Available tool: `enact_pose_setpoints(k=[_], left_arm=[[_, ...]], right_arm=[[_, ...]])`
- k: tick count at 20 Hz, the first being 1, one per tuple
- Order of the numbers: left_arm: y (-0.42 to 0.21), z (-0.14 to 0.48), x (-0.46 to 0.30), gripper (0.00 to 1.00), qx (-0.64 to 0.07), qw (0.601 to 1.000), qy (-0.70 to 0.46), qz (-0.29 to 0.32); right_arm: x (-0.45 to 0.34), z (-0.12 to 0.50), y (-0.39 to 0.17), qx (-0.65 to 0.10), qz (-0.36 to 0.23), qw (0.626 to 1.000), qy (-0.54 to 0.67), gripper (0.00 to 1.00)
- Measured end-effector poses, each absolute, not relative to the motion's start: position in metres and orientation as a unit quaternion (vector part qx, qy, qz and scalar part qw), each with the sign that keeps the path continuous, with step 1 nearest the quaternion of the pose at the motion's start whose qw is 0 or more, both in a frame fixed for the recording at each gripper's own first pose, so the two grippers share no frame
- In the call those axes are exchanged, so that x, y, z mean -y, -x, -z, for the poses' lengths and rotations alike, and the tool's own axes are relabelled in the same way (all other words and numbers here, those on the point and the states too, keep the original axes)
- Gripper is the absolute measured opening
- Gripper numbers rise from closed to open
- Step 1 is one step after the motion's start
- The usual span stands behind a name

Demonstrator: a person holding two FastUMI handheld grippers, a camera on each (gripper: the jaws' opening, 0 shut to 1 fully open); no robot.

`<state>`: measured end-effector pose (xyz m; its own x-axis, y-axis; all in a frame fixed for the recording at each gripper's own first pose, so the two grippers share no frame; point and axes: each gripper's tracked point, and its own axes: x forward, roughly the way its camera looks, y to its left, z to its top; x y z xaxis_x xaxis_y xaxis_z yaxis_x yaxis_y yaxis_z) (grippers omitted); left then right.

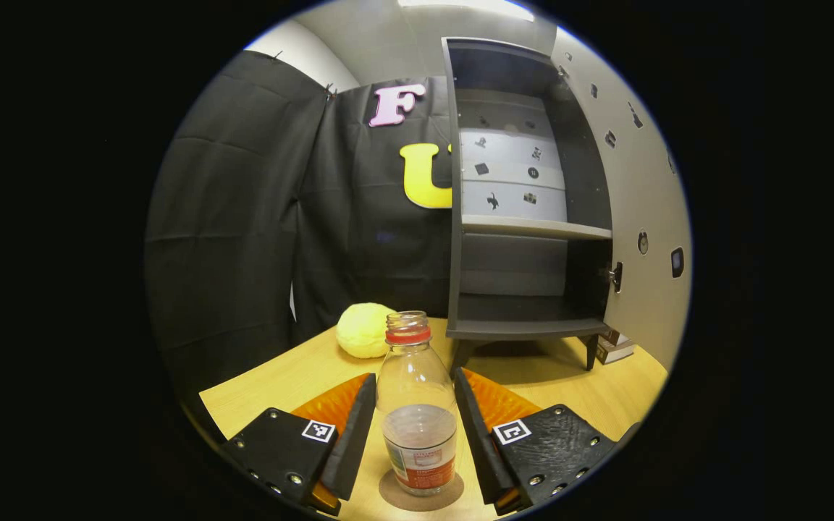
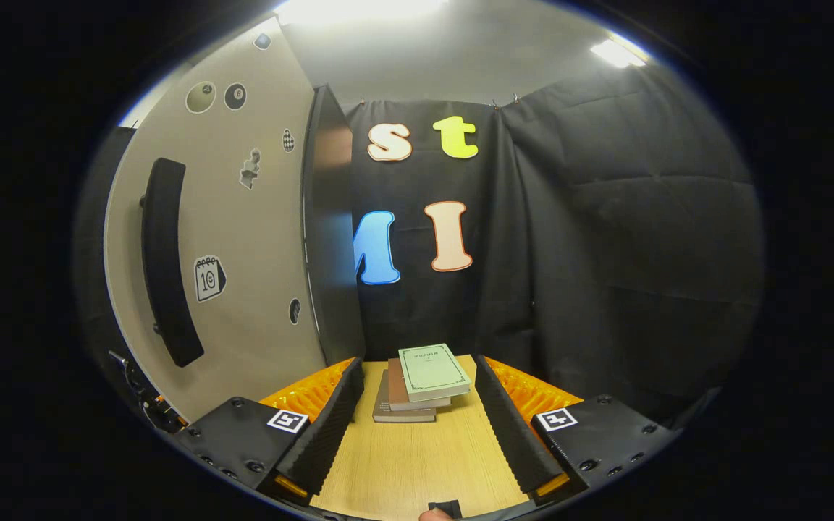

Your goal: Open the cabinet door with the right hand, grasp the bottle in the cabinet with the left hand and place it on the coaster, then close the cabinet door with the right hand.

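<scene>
Bottle (some liquid inside) stands on coaster.

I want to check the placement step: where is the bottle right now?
In the left gripper view, the bottle stands upright on the coaster, between the open jaws of the left gripper, in front of the open cabinet.

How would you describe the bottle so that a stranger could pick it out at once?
Start at the open cabinet on the wooden table. In front of it stands the bottle, upright on a round coaster. It is clear, capless, red-ringed at the neck, unlike the yellow ball behind.
</scene>
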<state>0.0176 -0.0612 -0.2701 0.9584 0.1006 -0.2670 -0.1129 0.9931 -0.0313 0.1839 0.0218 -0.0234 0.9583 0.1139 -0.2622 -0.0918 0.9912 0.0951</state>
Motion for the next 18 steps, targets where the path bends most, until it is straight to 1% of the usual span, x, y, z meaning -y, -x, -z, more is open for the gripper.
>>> enact_pose_setpoints(k=[3,6,9,13,16,17,18], left_arm=[[-0.015,0.270,0.067,0.61,-0.137,0.989,0.008,-0.050],[-0.013,0.269,0.064,0.63,-0.147,0.987,0.002,-0.061],[-0.011,0.258,0.059,0.66,-0.148,0.986,0.002,-0.074],[-0.009,0.233,0.061,0.66,-0.137,0.988,-0.003,-0.070],[-0.009,0.202,0.063,0.66,-0.118,0.990,-0.004,-0.070],[-0.008,0.189,0.064,0.66,-0.110,0.991,-0.002,-0.070],[-0.009,0.176,0.066,0.66,-0.104,0.992,-0.002,-0.071]], right_arm=[[-0.024,0.021,-0.183,-0.130,-0.055,0.989,-0.033,0.98],[-0.027,0.020,-0.183,-0.129,-0.060,0.989,-0.032,0.98],[-0.027,0.020,-0.185,-0.126,-0.063,0.989,-0.036,0.98],[-0.030,0.022,-0.188,-0.128,-0.068,0.988,-0.052,0.98],[-0.033,0.024,-0.189,-0.132,-0.073,0.987,-0.060,0.98],[-0.035,0.023,-0.190,-0.130,-0.076,0.986,-0.065,0.94],[-0.035,0.021,-0.190,-0.128,-0.078,0.986,-0.068,0.98]])
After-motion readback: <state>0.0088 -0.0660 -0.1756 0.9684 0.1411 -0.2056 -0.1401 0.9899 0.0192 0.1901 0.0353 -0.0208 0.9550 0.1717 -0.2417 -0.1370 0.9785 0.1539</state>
